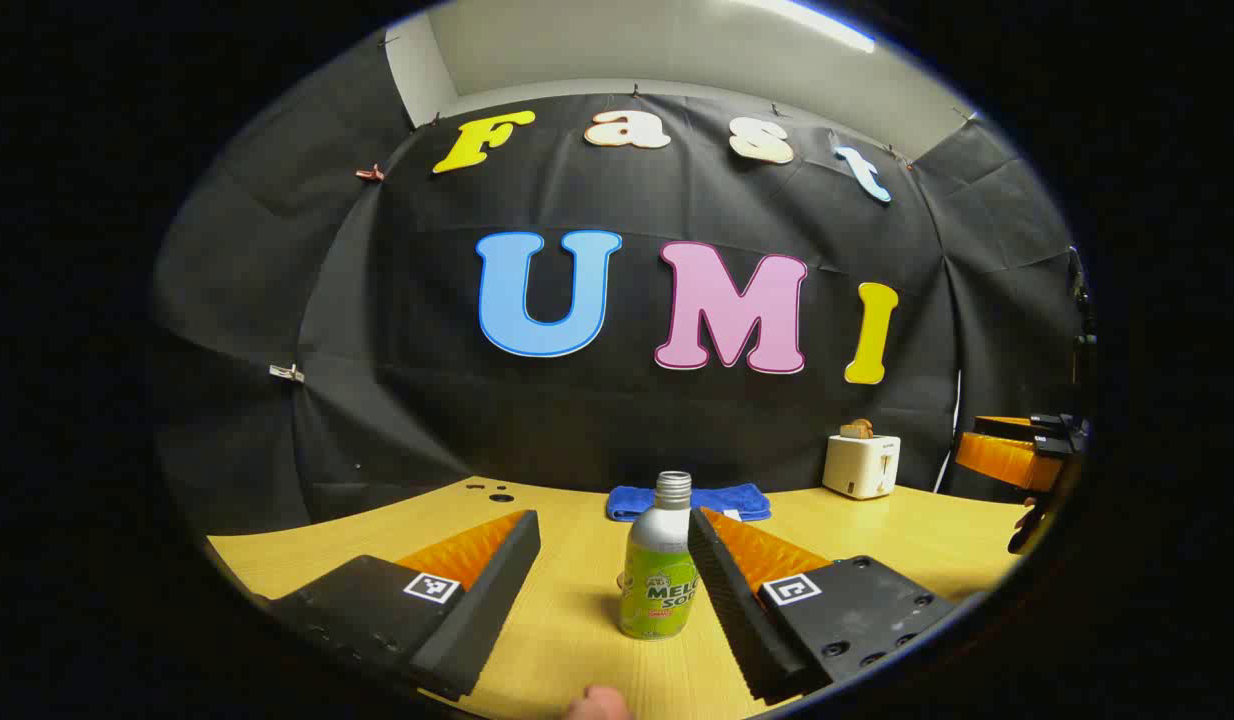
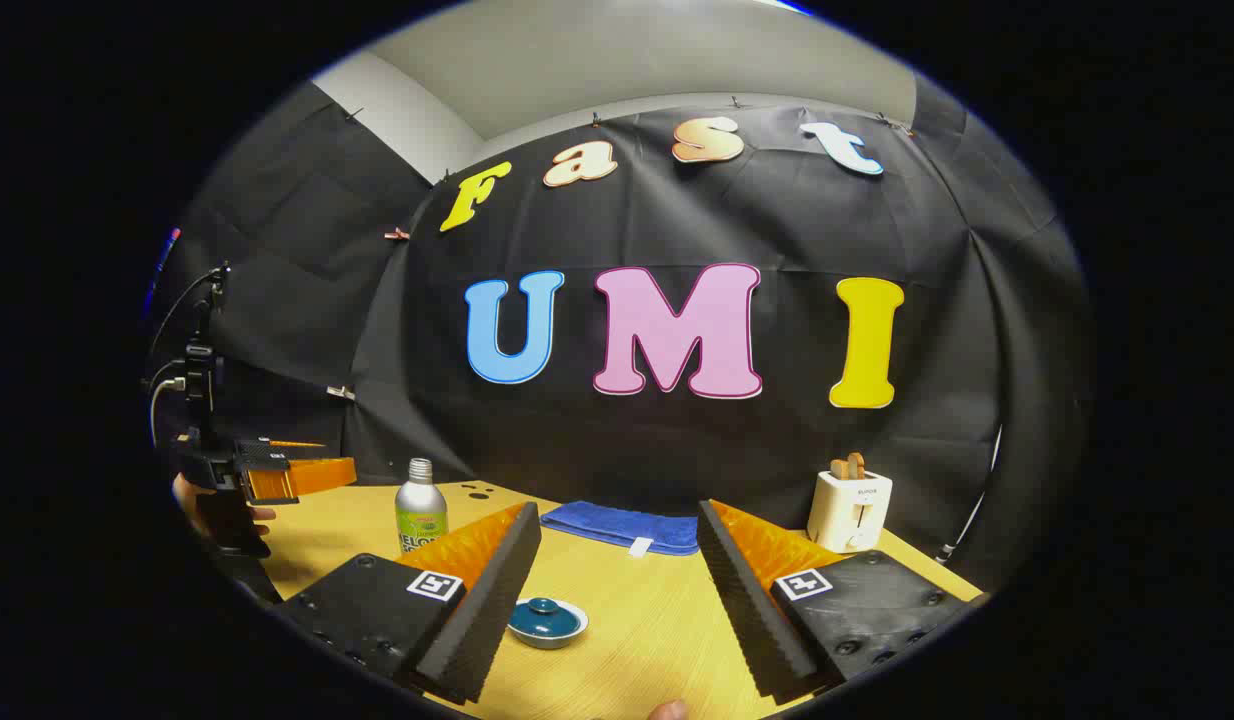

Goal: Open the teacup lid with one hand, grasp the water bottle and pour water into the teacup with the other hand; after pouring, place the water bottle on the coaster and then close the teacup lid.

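Note:
A silver bottle with a green label (image 1: 661, 570) stands upright on the wooden table (image 1: 577, 640). It is between the fingers of my left gripper (image 1: 612, 522), close beside the right-hand finger; the jaws stand wide and do not press on it. In the right gripper view the same bottle (image 2: 420, 508) is at the far left. A small teacup with a teal knobbed lid (image 2: 547, 620) on it sits low between the fingers of my open right gripper (image 2: 617, 515), near the left-hand one. The left gripper (image 2: 277, 475) is behind the bottle there, held by a hand.
A folded blue cloth (image 1: 689, 500) lies at the back of the table, also seen as the blue cloth (image 2: 622, 527). A white toaster (image 1: 861, 462) stands at the back right, toaster (image 2: 855, 508). The right gripper (image 1: 1017, 450) is at the far right edge.

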Tool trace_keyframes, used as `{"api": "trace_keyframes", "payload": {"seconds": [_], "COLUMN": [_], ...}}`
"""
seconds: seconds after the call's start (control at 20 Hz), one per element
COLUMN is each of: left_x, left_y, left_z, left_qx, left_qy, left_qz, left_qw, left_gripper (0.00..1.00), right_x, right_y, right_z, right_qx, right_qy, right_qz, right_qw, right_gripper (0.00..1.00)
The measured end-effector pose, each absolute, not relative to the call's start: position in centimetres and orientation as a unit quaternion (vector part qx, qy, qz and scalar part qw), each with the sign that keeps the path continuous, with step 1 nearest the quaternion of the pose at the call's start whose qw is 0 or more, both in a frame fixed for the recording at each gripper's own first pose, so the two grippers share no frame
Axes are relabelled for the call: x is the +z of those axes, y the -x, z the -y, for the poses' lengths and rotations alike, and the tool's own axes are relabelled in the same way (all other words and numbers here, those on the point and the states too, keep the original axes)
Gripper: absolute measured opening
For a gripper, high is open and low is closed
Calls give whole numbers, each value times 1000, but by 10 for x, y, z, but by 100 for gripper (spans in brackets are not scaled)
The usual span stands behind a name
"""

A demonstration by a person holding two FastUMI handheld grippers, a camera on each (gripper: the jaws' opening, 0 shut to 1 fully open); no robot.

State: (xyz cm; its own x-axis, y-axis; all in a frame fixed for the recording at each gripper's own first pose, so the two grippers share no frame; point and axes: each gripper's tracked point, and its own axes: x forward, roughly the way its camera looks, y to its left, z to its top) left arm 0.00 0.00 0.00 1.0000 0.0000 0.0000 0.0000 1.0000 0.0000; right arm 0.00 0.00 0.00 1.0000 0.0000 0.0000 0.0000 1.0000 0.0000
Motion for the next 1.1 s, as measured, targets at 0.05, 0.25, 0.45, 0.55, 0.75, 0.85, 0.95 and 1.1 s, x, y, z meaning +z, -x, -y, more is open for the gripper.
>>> {"api": "trace_keyframes", "payload": {"seconds": [0.05, 0.25, 0.45, 0.55, 0.75, 0.85, 0.95, 1.1], "left_x": [0, -1, 1, -1, -5, -3, -6, -6], "left_y": [0, -1, -1, -1, -2, -3, -2, -3], "left_z": [0, -1, -2, -1, -1, -1, 0, -1], "left_qx": [0, 0, 2, 1, 0, 1, -2, -3], "left_qy": [0, -1, -7, -6, -7, -9, -10, -11], "left_qz": [-2, -4, -1, -2, -6, -6, -8, -10], "left_qw": [1000, 1000, 1000, 1000, 1000, 1000, 1000, 1000], "left_gripper": [94, 94, 94, 94, 94, 94, 94, 94], "right_x": [-1, -2, -11, -19, -30, -44, -65, -95], "right_y": [0, 0, -5, -8, -17, -26, -36, -48], "right_z": [-1, -2, -5, -9, -20, -27, -36, -47], "right_qx": [0, 4, 8, 15, 32, 41, 58, 73], "right_qy": [2, -1, -6, -12, -25, -27, -34, -45], "right_qz": [0, -1, -9, -18, -26, -43, -74, -115], "right_qw": [1000, 1000, 1000, 1000, 999, 998, 995, 990], "right_gripper": [97, 97, 97, 97, 96, 97, 97, 95]}}
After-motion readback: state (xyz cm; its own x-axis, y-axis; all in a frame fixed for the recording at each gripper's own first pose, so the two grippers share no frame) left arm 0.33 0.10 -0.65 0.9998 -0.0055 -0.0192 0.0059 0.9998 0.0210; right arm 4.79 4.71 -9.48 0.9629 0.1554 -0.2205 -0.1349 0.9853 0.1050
